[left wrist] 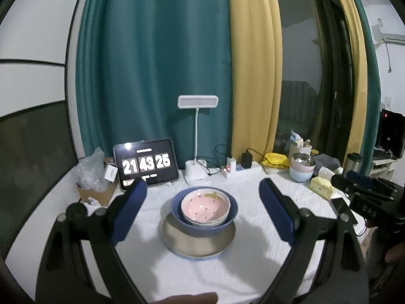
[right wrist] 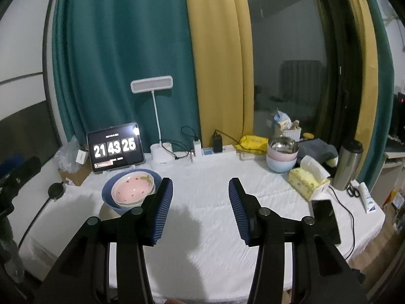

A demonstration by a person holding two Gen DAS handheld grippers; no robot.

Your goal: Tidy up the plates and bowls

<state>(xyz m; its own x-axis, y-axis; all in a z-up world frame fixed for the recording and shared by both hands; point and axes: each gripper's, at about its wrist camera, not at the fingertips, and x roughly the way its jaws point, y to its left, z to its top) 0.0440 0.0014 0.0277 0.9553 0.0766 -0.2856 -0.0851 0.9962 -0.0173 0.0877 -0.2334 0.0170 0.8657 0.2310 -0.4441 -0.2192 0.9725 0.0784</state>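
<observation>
A pink dotted bowl (left wrist: 204, 205) sits nested in a blue bowl (left wrist: 177, 211), which rests on a beige plate (left wrist: 192, 243) with a light blue rim, on the white table. My left gripper (left wrist: 202, 197) is open, raised above and in front of this stack, its fingers either side of it in view. The same stack shows at the left in the right wrist view: pink bowl (right wrist: 133, 187), blue bowl (right wrist: 108, 195). My right gripper (right wrist: 200, 202) is open and empty over bare cloth to the right of the stack. A second bowl stack (right wrist: 281, 155), steel on pink on light blue, stands at the back right.
A tablet clock (right wrist: 115, 148), desk lamp (right wrist: 162, 157) and chargers line the back edge. A tissue box (right wrist: 307, 181), phone (right wrist: 325, 220), steel flask (right wrist: 348, 164) and tube (right wrist: 368, 198) lie at the right. A cardboard box with plastic (left wrist: 95, 177) sits back left.
</observation>
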